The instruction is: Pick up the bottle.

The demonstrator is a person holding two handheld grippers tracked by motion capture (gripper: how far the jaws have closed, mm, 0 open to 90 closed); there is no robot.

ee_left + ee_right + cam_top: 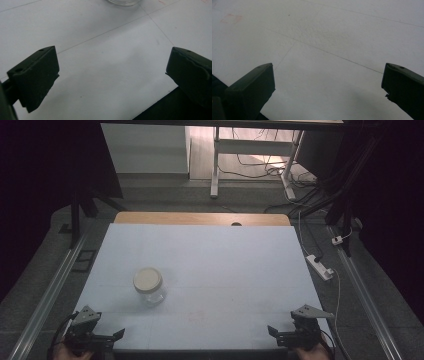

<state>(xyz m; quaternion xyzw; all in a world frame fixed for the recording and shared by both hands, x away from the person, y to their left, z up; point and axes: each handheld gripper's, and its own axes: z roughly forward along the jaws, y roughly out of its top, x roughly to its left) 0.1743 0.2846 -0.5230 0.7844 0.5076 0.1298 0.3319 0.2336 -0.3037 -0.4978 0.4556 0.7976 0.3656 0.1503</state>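
- A glass jar (149, 286) with a pale lid (147, 279) is seen standing upright on the left half of the white table (225, 270), well forward of the near edge.
- The left claw (118, 335) is held low at the near left corner of the table, nearer to the jar than the other claw but apart from it; nothing is gripped between its jaws, which are spread wide.
- In the left gripper view, the base of the jar (123, 2) is caught at the top edge, ahead of the gaping jaws, with bare table between.
- The right claw (272, 331) is held at the near right corner, well apart from the jar; its jaws are likewise spread wide, and nothing is held.
- In the right gripper view, bare table surface with faint seam lines is met between the jaws.
- The work is judged to be at its very start: the jar is untouched, its lid is on, and both claws are parked at the table's near edge.
- The next move is judged to call for the left claw to be carried forward and slightly inward to the jar, with the jaws kept wide enough to pass round its body.
- A steady, level approach would be needed, since smooth glass may slip or tip if it is nudged off centre.
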